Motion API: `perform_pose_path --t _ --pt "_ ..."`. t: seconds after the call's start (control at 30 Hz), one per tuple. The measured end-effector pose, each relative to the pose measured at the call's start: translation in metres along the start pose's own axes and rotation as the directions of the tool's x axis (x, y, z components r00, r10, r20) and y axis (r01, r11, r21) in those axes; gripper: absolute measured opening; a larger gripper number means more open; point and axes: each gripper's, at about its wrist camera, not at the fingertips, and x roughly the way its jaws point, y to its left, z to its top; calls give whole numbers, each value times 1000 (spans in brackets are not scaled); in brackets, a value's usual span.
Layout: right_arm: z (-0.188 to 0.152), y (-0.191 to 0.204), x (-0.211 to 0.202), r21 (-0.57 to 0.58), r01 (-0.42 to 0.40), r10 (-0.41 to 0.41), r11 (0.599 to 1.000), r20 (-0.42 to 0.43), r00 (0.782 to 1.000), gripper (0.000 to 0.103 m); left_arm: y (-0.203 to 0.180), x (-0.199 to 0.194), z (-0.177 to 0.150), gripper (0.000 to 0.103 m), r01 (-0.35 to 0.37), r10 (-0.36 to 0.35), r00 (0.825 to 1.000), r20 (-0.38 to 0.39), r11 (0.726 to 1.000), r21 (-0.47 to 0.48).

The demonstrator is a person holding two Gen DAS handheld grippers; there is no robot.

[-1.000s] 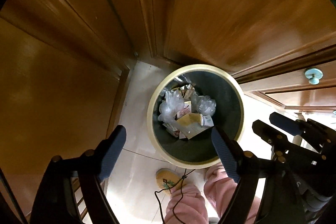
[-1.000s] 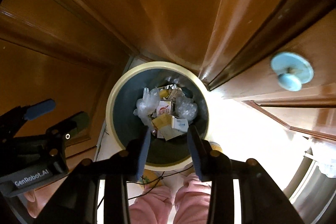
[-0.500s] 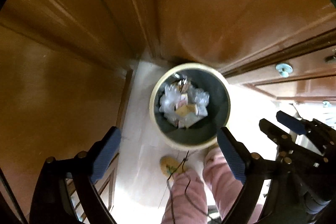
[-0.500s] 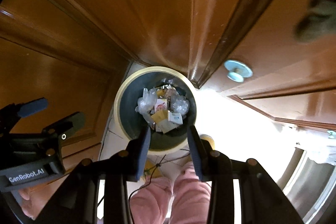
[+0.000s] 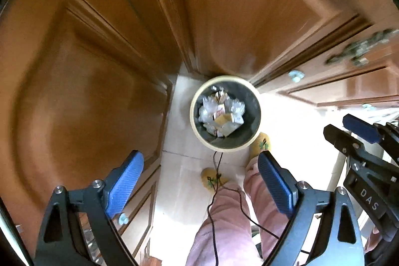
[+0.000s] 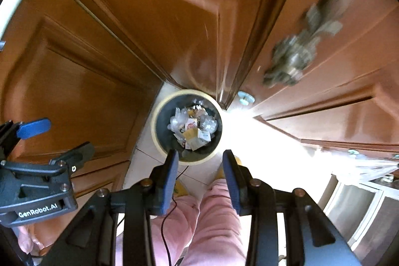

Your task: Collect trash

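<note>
A round bin with a cream rim (image 5: 197, 96) and a dark inside stands on the pale floor far below, in a corner between wooden doors. It holds trash (image 5: 220, 114): crumpled clear plastic, small cartons and paper. My left gripper (image 5: 199, 156) points straight down high above it, open wide, with nothing between its blue pads. In the right wrist view the bin rim (image 6: 155, 131) and the trash (image 6: 192, 126) lie just beyond my right gripper (image 6: 200, 153), whose jaws stand partly apart and hold nothing. Each gripper shows in the other's view: the right (image 5: 339, 124), the left (image 6: 68, 133).
Brown wooden doors (image 5: 87, 91) and cabinet panels (image 6: 324, 116) close in around the bin. A blurred brass handle (image 6: 291, 61) and a pale blue knob (image 6: 245, 99) sit on the right. A person's pink trouser legs (image 5: 224, 216), yellow slippers (image 5: 212, 177) and a black cable (image 5: 214, 191) are below me.
Both grippers have risen well above the bin, which now looks much smaller. The left jaws have spread a little wider. The right jaws keep the same gap.
</note>
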Motion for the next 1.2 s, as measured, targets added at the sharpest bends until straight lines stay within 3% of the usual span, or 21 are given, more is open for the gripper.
perform_pose_path --t 0.27,0.6,0.7,0.93,1.03,1.1,1.2 --pt "6 12 -110 -60 -25 32 998 123 992 37 0 -125 4 92 17 -16 983 185 1000 -2" --pt "18 12 -227 -83 -26 49 996 288 956 37 -5 -249 10 92 6 -5 933 359 1000 0" --pt "19 13 -249 -71 -32 54 997 329 943 37 -5 -282 9 92 -7 9 910 415 1000 -6" --pt "8 13 -317 -58 -47 69 997 468 881 38 -6 -347 0 93 6 27 829 559 998 -57" --pt "6 15 -345 -55 -45 67 997 524 849 48 -2 -372 -3 95 29 25 796 604 996 -80" --pt "5 16 -359 -55 -48 70 997 566 821 57 -1 -385 -6 95 41 22 781 624 995 -86" --pt "7 16 -374 -50 -30 54 998 610 791 57 -1 -398 -7 96 49 21 767 641 995 -90"
